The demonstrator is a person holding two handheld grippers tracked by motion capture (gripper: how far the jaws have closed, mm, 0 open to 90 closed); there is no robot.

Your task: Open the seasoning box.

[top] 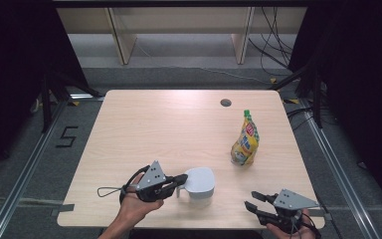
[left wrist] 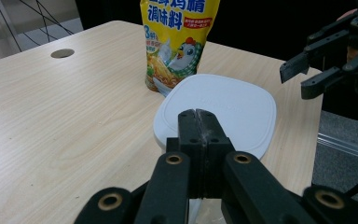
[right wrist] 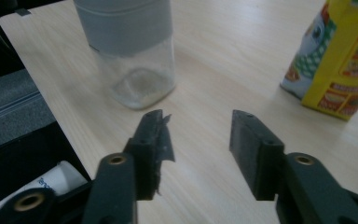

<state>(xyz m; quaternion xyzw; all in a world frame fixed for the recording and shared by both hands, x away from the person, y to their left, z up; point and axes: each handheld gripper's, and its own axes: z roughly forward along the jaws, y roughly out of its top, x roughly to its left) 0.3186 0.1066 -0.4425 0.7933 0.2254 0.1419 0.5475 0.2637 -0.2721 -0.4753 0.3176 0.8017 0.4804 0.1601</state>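
While the left hand-held gripper [top: 181,178] lay low over the near part of the surface [top: 144,124], its two black jaws were pressed flat together at the near edge of a clear container [top: 199,185] with a pale grey-white lid [left wrist: 216,112]. From the left gripper view the closed tips sat over the lid's near rim; whether they pinched any part of the container could not be told, since the jaws hid that spot. In the high view the container stood just right of those tips, touching or almost touching them, near the front edge of the surface.

Behind the container and to its right, well apart from it in the high view, stood a yellow seasoning pouch [top: 245,141] with a green cap and a cartoon chicken printed on its front, upright and leaning slightly.

At the near right corner of the surface the right hand-held gripper [top: 251,199] was held in the person's hand, its jaws pointing left towards the container and standing partly apart with nothing between them. In the right gripper view the container [right wrist: 130,51] showed ahead and to the left of those jaws, with some whitish residue at its bottom, and the pouch [right wrist: 338,60] ahead at the right. A round hole [top: 226,102] marked the far side of the surface.
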